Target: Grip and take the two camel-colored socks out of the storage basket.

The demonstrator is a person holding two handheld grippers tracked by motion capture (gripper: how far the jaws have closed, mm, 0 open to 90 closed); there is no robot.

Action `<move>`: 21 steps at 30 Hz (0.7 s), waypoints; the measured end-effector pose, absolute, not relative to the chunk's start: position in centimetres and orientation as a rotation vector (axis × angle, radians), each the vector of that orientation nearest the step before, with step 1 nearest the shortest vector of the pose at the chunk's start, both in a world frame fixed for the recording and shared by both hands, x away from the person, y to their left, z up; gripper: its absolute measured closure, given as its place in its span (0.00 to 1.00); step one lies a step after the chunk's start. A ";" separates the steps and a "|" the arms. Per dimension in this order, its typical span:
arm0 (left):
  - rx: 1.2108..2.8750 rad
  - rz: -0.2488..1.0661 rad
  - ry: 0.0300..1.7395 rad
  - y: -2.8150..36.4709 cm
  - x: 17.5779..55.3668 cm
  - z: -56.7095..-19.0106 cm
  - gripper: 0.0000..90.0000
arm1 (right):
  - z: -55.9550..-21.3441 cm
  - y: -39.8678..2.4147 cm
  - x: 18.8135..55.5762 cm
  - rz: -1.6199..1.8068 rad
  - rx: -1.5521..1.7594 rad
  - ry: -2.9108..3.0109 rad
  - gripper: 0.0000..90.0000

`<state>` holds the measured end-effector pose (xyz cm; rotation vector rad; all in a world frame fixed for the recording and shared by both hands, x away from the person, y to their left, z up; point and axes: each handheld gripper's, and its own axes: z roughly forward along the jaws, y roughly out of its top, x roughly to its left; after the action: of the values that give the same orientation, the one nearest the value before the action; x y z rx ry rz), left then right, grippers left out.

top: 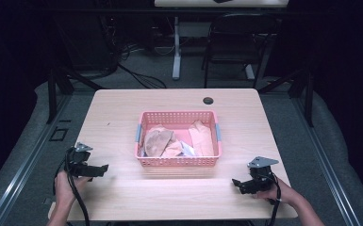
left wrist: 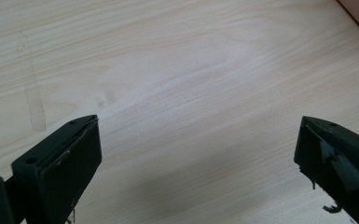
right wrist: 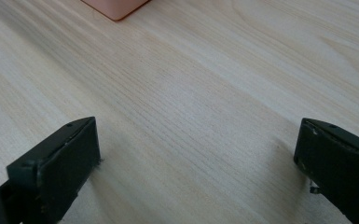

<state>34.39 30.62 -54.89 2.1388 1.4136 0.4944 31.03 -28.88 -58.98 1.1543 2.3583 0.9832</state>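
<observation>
Basket (top: 177, 161) contents from high view

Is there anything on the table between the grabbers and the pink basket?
Nothing visible. Bare wood lies between the left gripper, the right gripper and the basket. Both grippers are open and empty.

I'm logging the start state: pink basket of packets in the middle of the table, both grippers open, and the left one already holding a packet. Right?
Not quite. The left gripper holds nothing: the left gripper view shows bare table between its open jaws. The rest stands: the pink basket of packets sits mid-table, and the right gripper is open too.
</observation>
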 end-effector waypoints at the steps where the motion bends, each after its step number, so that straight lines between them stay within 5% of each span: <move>1: 2.139 0.493 1.407 30.7 34.4 -54.9 0.00 | -59.0 -28.9 31.0 0.986 1.155 2.359 0.00; 21: 2.183 0.493 1.283 29.8 34.5 -51.9 0.00 | -58.9 -28.9 31.0 0.974 1.150 2.363 0.00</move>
<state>34.55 29.83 -51.87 2.1827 1.2834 0.4926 31.01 -28.88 -58.93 1.1499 2.3632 0.9744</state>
